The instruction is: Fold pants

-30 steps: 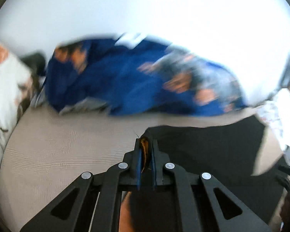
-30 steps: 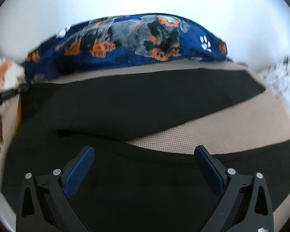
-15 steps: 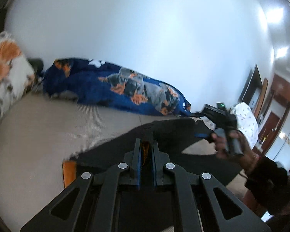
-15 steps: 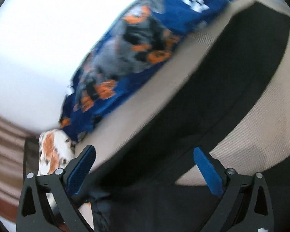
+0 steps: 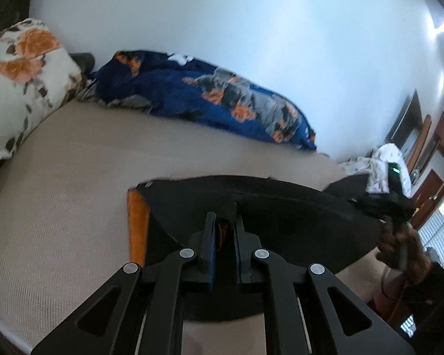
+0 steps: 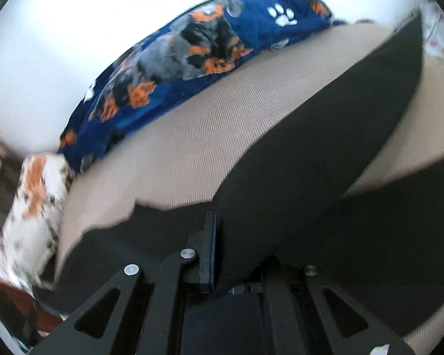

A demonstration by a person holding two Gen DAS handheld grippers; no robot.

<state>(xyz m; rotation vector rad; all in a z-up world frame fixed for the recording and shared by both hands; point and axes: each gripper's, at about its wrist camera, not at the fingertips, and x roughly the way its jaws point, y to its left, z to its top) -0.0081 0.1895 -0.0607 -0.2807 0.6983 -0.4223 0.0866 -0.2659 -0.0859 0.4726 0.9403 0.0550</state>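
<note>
Both grippers pinching the pants above the bed

The left gripper [image 5: 223, 222] is clamping the black pants [image 5: 275, 216] near their orange band [image 5: 136, 227]; to the right, the right gripper [image 6: 236, 242], whose jaws have just been closing, is nipping a fold of the same cloth, which is stretching over the bed [image 5: 74, 177]. A thin pinch may be slipping, dropping one end and skewing the fold. No writing is readable anywhere.
</note>
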